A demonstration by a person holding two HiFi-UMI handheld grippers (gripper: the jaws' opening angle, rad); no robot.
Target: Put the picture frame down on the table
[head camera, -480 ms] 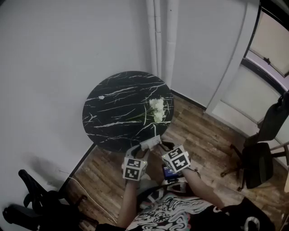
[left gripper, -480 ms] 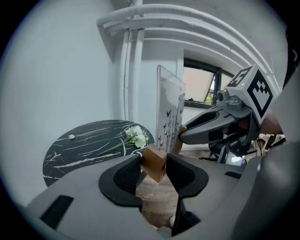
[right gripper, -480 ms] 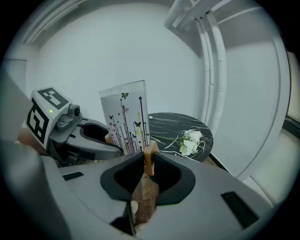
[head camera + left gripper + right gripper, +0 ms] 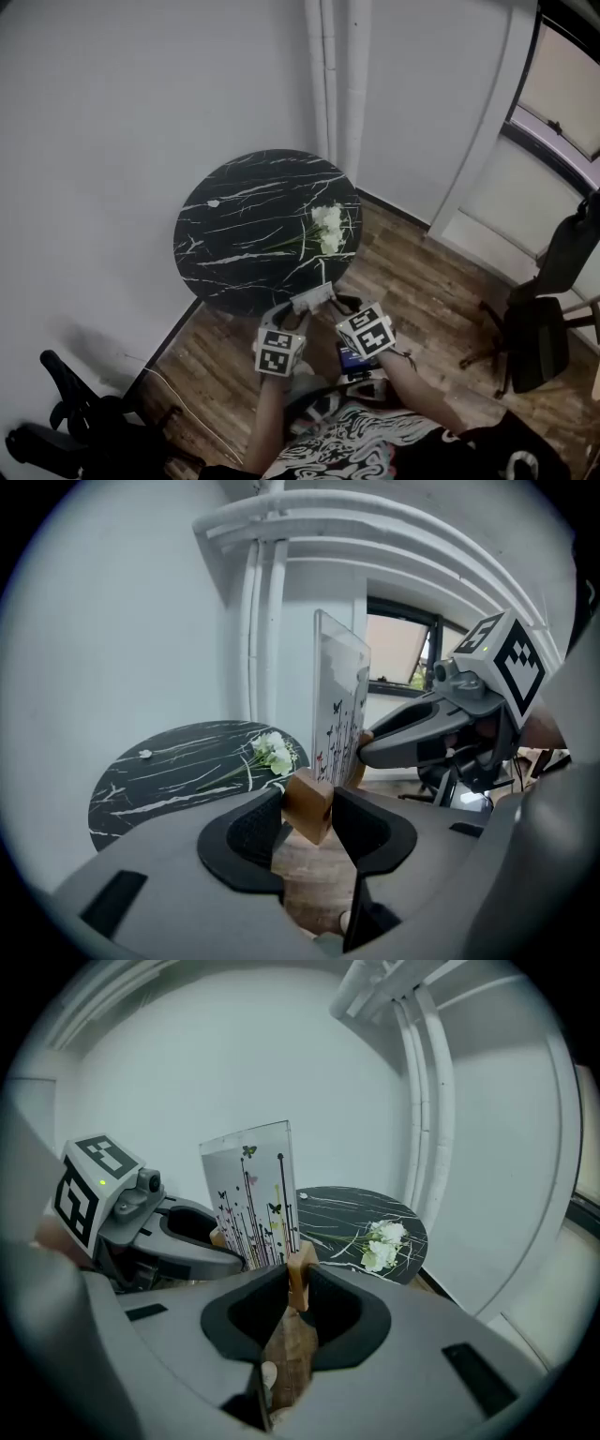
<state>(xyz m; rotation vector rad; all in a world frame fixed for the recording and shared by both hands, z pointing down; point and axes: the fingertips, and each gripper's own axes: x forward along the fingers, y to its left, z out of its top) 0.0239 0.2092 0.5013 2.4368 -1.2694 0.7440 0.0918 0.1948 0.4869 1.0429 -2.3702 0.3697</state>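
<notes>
Hardly anything had moved since the earlier frame: the picture frame (image 4: pixel 312 298) and both grippers sat at the same spot in the head view. Only the desk (image 4: pixel 234 246) had slid a touch to the right in the picture, most likely from a small turn of the head. The task was scarcely begun. The frame was carried upright in the air over the wooden floor (image 4: pixel 412 281), just short of the desk's near edge and not touching it. By my reading everything was still left: bringing it forward over the dark top, lowering it until it stood there, and letting go. A bunch of white flowers (image 4: pixel 326 228) lay on the right part of the desk, while the middle and left were bare. The left hand-held gripper (image 4: pixel 309 816) had its jaws spread wide yet pinching a chunky wooden block (image 4: pixel 309 803) at the frame's lower corner, with the pads against both its sides. The right hand-held gripper (image 4: pixel 298 1288) was nearly pressed together, nipping a thin wooden foot (image 4: pixel 300 1274) at the frame's other lower corner. Between them the two carried the frame's whole weight.
</notes>
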